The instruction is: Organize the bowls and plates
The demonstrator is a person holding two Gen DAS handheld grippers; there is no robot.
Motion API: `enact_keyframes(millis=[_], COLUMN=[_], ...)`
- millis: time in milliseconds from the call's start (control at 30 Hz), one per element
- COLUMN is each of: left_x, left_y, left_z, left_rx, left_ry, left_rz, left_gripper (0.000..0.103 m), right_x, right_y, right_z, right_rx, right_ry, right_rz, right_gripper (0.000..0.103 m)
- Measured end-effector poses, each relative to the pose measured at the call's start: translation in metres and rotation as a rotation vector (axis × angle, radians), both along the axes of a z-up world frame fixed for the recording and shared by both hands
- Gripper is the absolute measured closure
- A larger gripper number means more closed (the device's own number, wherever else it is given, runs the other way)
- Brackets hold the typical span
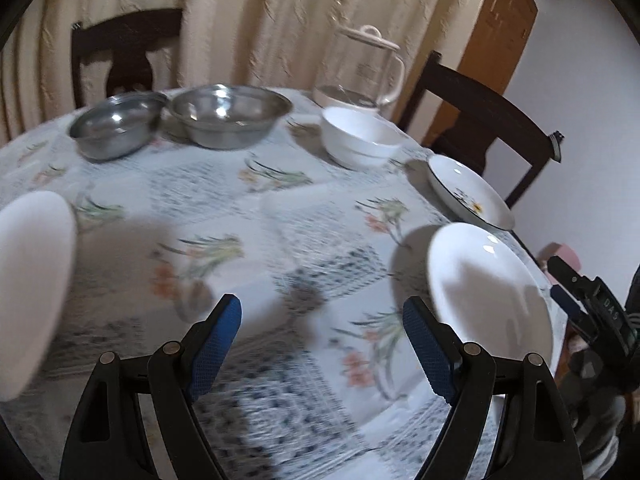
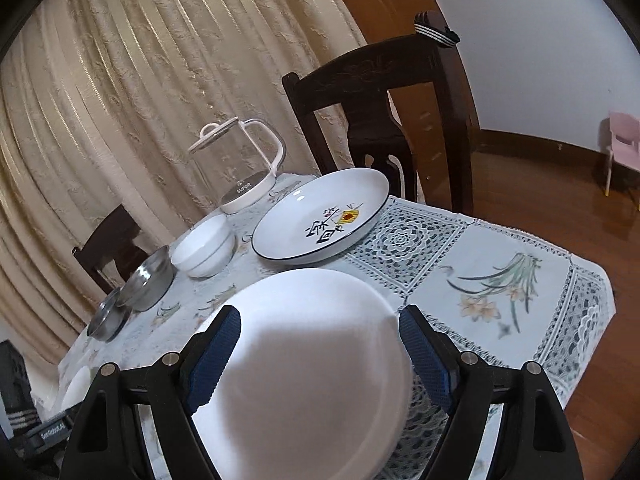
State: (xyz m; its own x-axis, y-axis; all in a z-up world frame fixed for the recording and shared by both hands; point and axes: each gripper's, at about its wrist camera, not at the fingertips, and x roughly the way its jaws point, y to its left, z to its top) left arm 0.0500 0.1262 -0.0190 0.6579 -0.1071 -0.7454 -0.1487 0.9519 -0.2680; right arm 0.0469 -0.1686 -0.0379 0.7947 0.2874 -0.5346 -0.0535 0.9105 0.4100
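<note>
My left gripper [image 1: 322, 344] hangs open over the floral tablecloth [image 1: 224, 208] with nothing between its fingers. A plain white plate [image 1: 488, 296] lies to its right, a second white plate [image 1: 32, 280] at the left edge. Behind stand two steel bowls [image 1: 120, 128] [image 1: 230, 114], stacked white bowls [image 1: 362, 136] and a black-rimmed painted plate [image 1: 468, 190]. My right gripper [image 2: 320, 344] is open above the plain white plate [image 2: 304, 380], fingers apart on either side. Beyond it lie the painted plate [image 2: 320, 216], white bowls [image 2: 202, 248] and steel bowls [image 2: 148, 284] [image 2: 106, 318].
A glass kettle [image 2: 240, 168] with a white lid stands at the back of the table. Dark wooden chairs [image 2: 384, 112] [image 1: 124, 56] surround the table in front of a beige curtain. The table edge [image 2: 592, 320] drops to a wooden floor, with a pink child's chair [image 2: 622, 148] beyond.
</note>
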Motion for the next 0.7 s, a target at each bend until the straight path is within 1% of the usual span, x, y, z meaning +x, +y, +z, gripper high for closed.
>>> enact_keyframes(millis=[133, 233, 333, 400, 433, 500, 567, 700], left_x=[0.011, 0.019, 0.027, 0.033, 0.035, 0.04, 0.044, 0.05], left_y=[-0.012, -0.024, -0.034, -0.041, -0.044, -0.05, -0.054, -0.059], left_z=[-0.006, -0.009, -0.014, -0.017, -0.018, -0.021, -0.022, -0.026], left_rx=[-0.025, -0.046, -0.068, -0.093, -0.101, -0.114, -0.121, -0.143], left_ry=[0.014, 0.021, 0.033, 0.044, 0.046, 0.049, 0.056, 0.072], left_rz=[-0.029, -0.062, -0.092, -0.115, -0.122, -0.137, -0.146, -0.166], left_gripper=[0.019, 0.019, 0.02, 0.02, 0.02, 0.025, 0.03, 0.046], right_x=[0.003, 0.007, 0.009, 0.011, 0.012, 0.014, 0.015, 0.016], right_y=[-0.009, -0.018, -0.024, -0.026, -0.027, -0.029, -0.032, -0.034], right_z=[-0.007, -0.015, -0.022, -0.025, -0.028, -0.033, -0.037, -0.041], right_rx=[0.02, 0.046, 0.076, 0.091, 0.105, 0.13, 0.149, 0.17], right_ry=[0.026, 0.054, 0.074, 0.088, 0.101, 0.12, 0.135, 0.143], right_rz=[0.026, 0.034, 0.058, 0.08, 0.095, 0.109, 0.12, 0.139], right_gripper=[0.019, 0.021, 0.03, 0.041, 0.044, 0.051, 0.055, 0.059])
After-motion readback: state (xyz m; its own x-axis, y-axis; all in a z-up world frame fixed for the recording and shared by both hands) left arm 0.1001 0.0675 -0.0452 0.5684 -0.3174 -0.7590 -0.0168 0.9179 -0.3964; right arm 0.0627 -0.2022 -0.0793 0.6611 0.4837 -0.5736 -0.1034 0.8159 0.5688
